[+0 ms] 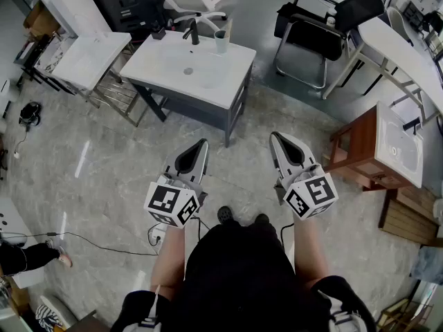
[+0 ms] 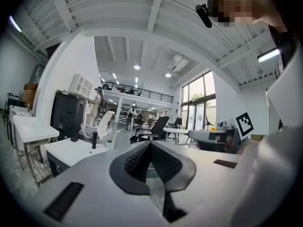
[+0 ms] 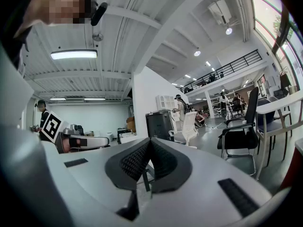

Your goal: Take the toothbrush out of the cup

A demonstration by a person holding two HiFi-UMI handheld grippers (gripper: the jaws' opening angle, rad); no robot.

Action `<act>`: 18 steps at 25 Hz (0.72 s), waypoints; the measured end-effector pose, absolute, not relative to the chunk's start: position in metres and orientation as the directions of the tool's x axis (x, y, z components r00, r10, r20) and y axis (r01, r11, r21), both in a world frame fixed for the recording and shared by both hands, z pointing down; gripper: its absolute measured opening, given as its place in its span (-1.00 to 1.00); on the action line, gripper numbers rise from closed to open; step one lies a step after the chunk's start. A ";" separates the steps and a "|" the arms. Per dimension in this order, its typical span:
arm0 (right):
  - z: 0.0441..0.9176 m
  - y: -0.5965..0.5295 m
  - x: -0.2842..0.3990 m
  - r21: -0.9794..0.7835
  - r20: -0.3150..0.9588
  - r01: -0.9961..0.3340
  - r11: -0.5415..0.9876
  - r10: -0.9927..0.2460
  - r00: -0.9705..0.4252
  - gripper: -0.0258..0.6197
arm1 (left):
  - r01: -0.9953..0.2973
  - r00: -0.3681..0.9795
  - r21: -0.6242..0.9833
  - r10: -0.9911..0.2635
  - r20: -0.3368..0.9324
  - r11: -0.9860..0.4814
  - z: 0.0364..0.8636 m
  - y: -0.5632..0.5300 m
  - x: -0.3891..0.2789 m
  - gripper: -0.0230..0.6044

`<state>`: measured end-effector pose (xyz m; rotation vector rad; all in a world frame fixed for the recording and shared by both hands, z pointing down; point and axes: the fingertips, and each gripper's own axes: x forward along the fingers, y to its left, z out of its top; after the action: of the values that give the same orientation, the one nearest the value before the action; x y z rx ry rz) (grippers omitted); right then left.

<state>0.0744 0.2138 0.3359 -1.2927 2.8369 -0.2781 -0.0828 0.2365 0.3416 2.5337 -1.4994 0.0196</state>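
A pale cup [image 1: 221, 41] stands at the back right of the white washbasin top [image 1: 166, 62], beside the black faucet [image 1: 192, 32]. A toothbrush [image 1: 228, 26] sticks up out of it. Both grippers are held level at waist height, well short of the basin. My left gripper [image 1: 203, 143] is shut with nothing in it, and my right gripper [image 1: 275, 136] is shut and empty too. In the left gripper view the cup [image 2: 110, 144] shows small and far off beyond the shut left gripper [image 2: 150, 144]. The right gripper view shows the shut right gripper [image 3: 150, 141] but not the cup.
The basin cabinet [image 1: 208, 109] stands on a grey marbled floor. A black chair [image 1: 311, 40] and a white desk [image 1: 408, 54] are at the right, a wooden cabinet with a sink [image 1: 387, 151] nearer right. A white table [image 1: 86, 57] is at the left, and a cable [image 1: 83, 241] trails on the floor.
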 end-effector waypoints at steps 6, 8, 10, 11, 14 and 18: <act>0.332 0.217 0.072 -0.156 0.071 -0.749 0.643 -0.750 -0.658 -0.83 | -0.869 0.485 0.162 -0.868 0.104 -0.467 0.337 0.237 -0.082 -0.88; 0.331 0.217 0.070 -0.149 0.072 -0.747 0.648 -0.747 -0.661 -0.83 | -0.870 0.485 0.159 -0.869 0.101 -0.467 0.335 0.236 -0.084 -0.88; 0.328 0.218 0.066 -0.145 0.064 -0.742 0.654 -0.743 -0.667 -0.83 | -0.872 0.481 0.157 -0.871 0.099 -0.464 0.335 0.235 -0.087 -0.88; 0.326 0.218 0.064 -0.154 0.056 -0.739 0.656 -0.741 -0.670 -0.83 | -0.873 0.478 0.158 -0.873 0.097 -0.461 0.335 0.235 -0.089 -0.88; 0.320 0.218 0.061 -0.203 0.017 -0.727 0.656 -0.740 -0.672 -0.83 | -0.876 0.471 0.164 -0.878 0.090 -0.453 0.335 0.233 -0.094 -0.88; 0.326 0.216 0.066 -0.207 0.031 -0.743 0.637 -0.755 -0.655 -0.83 | -0.872 0.473 0.190 -0.877 0.091 -0.451 0.340 0.230 -0.094 -0.88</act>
<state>0.0661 0.2160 0.3261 -1.2773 2.7893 -0.3118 -0.0937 0.2300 0.3404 2.5095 -1.5129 -0.0295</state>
